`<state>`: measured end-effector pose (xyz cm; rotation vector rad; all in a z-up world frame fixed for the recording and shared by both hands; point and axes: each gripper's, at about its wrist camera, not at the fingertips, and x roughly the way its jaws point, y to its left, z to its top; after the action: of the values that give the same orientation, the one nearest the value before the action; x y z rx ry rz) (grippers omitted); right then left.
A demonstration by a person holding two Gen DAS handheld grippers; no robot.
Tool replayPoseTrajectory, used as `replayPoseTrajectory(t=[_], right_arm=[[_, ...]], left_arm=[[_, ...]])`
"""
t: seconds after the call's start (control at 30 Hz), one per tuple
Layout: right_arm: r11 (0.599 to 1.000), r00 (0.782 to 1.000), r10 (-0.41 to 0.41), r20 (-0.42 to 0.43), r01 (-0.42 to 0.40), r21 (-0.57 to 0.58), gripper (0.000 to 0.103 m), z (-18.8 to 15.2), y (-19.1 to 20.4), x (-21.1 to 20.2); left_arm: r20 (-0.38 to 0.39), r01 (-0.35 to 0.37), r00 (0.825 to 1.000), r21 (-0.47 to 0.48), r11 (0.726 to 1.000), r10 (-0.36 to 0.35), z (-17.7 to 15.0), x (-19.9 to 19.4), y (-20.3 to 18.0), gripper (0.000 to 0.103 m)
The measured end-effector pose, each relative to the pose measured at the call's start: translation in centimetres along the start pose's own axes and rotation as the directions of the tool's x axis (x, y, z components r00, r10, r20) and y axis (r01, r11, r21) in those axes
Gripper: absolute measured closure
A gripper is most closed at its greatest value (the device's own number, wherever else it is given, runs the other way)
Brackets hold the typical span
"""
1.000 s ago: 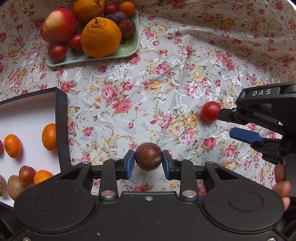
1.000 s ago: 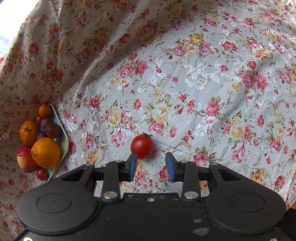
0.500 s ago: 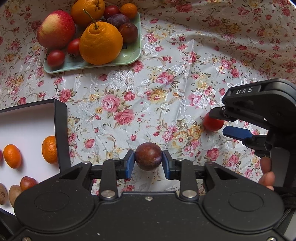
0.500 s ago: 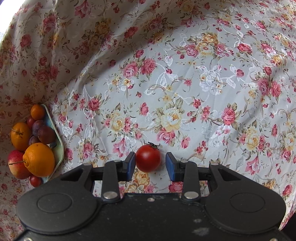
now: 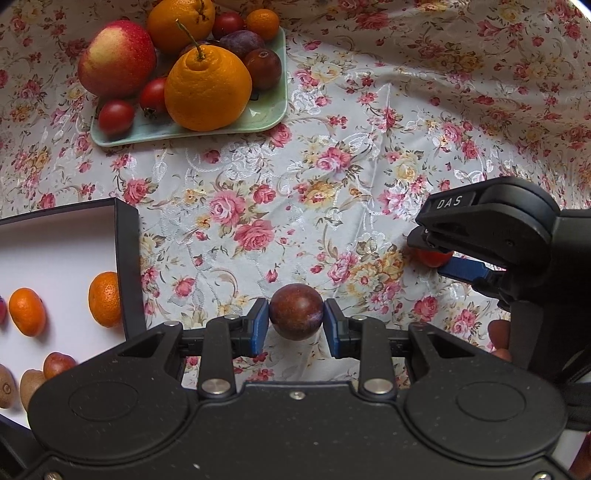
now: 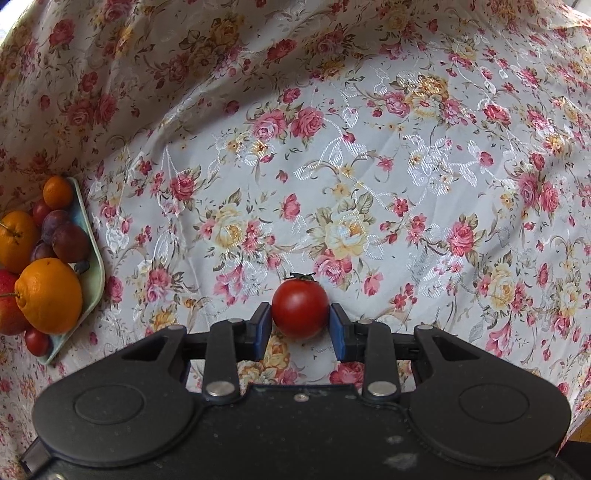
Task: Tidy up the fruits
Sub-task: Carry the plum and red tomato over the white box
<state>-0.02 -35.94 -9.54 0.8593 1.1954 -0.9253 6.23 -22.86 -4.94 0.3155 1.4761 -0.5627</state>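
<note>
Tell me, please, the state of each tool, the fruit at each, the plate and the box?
Left tool: shut on the plum.
Right tool: shut on the tomato, which rests on the cloth.
Green plate: piled with fruit.
Box: open, partly filled.

A desk covered by a flowered cloth, in daylight

The whole desk [image 6: 369, 166] is under a pale grey-white tablecloth [image 5: 332, 177] printed with pink, red and yellow roses and small green leaves. Shiny woven flower shapes in the cloth catch the light. The cloth is not flat: soft folds and wrinkles run across it, mostly toward the far side in both views. The light is bright and natural, and it gives short, soft shadows on the cloth. At the upper left corner of the right wrist view a pale bluish strip [image 6: 5, 27] shows beyond the cloth edge; what it is, I cannot tell.
</note>
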Motion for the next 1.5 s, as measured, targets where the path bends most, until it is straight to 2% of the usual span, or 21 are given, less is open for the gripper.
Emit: replayPoseTrajectory(t=[0.4,1.0,1.1,1.23,1.5], right_arm=[[1.000,1.000,0.004,-0.004,-0.004,-0.025,0.070,-1.5,-0.8,-2.3],[0.995,0.998,0.025,-0.058,-0.031,-0.099,0.070,-7.3,-1.6,-4.3],[0.994,0.996,0.043,-0.077,-0.050,-0.093,0.070,-7.7,-1.7,-4.7],[0.993,0.997,0.044,-0.060,-0.050,-0.107,0.070,-8.0,-1.3,-5.3],[0.989,0.996,0.070,-0.056,-0.077,-0.127,0.070,-8.8,1.0,-5.6]], left_arm=[[0.019,0.008,1.000,-0.017,1.000,-0.007,-1.2,-1.6,0.7,0.063],[0.045,0.009,0.999,-0.018,1.000,-0.008,-5.7,-3.6,1.5,0.063],[0.059,0.004,0.998,-0.029,1.000,-0.003,-6.1,-4.1,2.1,0.063],[0.081,0.000,0.997,-0.054,0.999,0.005,-6.2,-4.8,3.5,0.063],[0.146,-0.012,0.989,-0.157,0.987,0.035,-5.3,-7.2,8.6,0.063]])
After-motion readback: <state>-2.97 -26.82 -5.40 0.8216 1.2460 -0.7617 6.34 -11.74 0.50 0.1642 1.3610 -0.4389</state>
